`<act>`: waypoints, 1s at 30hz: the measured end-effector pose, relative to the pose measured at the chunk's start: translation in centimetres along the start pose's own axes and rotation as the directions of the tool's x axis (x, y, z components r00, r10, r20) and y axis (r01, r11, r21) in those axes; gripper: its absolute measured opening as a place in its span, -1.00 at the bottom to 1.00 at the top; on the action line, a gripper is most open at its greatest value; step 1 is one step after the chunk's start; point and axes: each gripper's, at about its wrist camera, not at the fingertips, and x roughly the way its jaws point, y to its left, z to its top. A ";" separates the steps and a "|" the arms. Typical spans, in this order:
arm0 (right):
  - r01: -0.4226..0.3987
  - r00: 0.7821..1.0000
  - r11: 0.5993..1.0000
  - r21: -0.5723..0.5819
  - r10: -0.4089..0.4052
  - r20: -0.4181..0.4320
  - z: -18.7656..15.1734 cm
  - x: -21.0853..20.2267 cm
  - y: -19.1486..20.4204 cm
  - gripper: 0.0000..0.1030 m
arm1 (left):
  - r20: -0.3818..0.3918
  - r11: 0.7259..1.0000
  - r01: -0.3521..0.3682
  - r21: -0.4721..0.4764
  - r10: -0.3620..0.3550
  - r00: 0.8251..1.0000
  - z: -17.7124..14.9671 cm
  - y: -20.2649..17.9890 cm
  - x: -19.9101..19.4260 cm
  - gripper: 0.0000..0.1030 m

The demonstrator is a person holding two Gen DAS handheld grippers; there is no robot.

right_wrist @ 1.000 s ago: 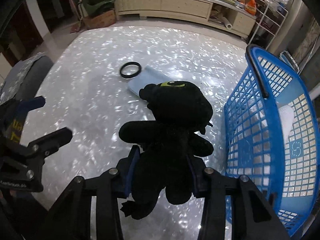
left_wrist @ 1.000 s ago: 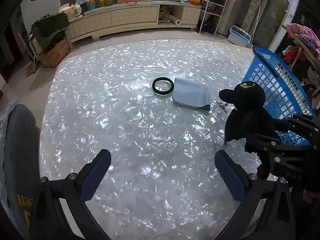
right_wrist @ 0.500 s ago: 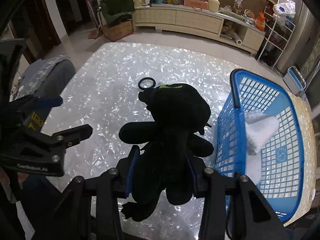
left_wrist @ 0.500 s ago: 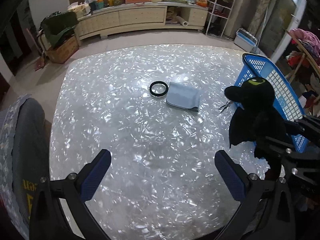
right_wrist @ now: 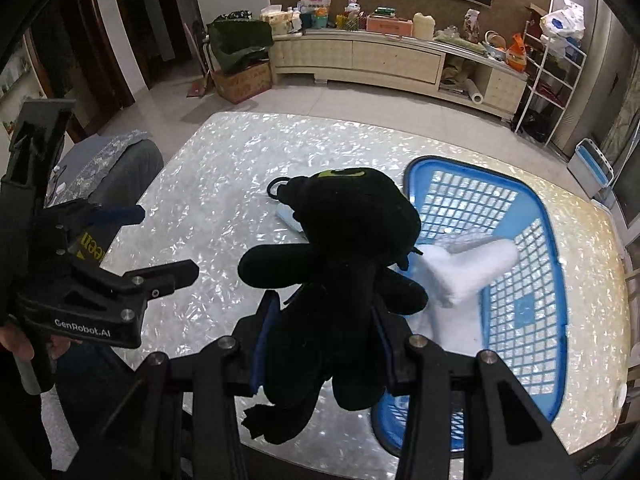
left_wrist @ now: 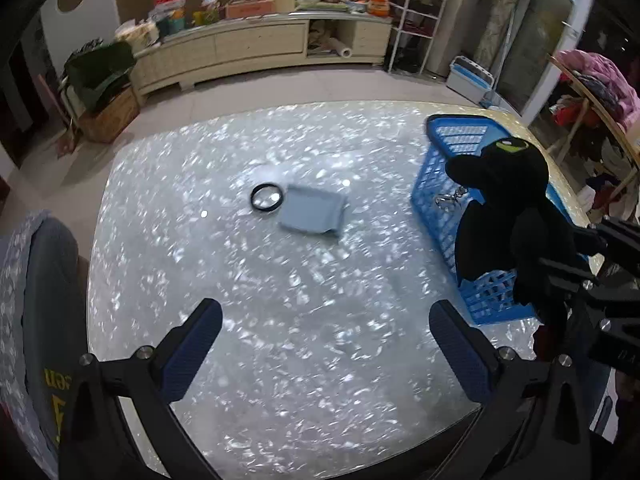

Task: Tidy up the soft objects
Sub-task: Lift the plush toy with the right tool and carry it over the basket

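A black plush toy (right_wrist: pixel 340 264) with a green mark on its head hangs high above the table, and my right gripper (right_wrist: pixel 320 340) is shut on its body. In the left wrist view the same plush toy (left_wrist: pixel 508 208) shows at the right, in front of the blue basket (left_wrist: pixel 436 208). The blue basket (right_wrist: pixel 532 248) stands on the table's right side with a white soft thing (right_wrist: pixel 468 268) inside. My left gripper (left_wrist: pixel 326 344) is open over bare table, nothing between its fingers. A folded light blue cloth (left_wrist: pixel 314 212) lies mid-table.
A black ring (left_wrist: pixel 267 198) lies beside the cloth. A grey chair (left_wrist: pixel 44 300) stands at the table's left edge. The shiny table (left_wrist: pixel 280 300) ends in tiled floor; a long cabinet (left_wrist: pixel 256 48) and a wire rack (left_wrist: pixel 412 28) stand behind. A small metal item (left_wrist: pixel 448 198) lies by the basket.
Both grippers have risen, so the table looks smaller and farther. The plush has gone up with the right gripper and now overlaps the basket's near-left rim.
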 end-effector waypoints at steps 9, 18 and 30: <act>0.039 0.998 0.999 0.004 -0.039 0.042 -0.9 -2.6 -2.7 -0.21 | 0.032 0.997 -0.001 0.071 -0.002 0.999 1.7 -4.8 -0.3 1.00; 0.084 0.995 0.996 0.025 -0.086 0.050 -2.1 -3.4 -5.6 -0.21 | 0.040 0.993 0.058 0.106 -0.063 0.997 3.1 -8.0 0.3 1.00; 0.100 0.994 0.993 0.067 -0.097 -0.048 -4.0 0.6 -9.0 -0.20 | 0.033 0.992 0.028 0.120 -0.032 0.999 3.7 -9.8 2.2 1.00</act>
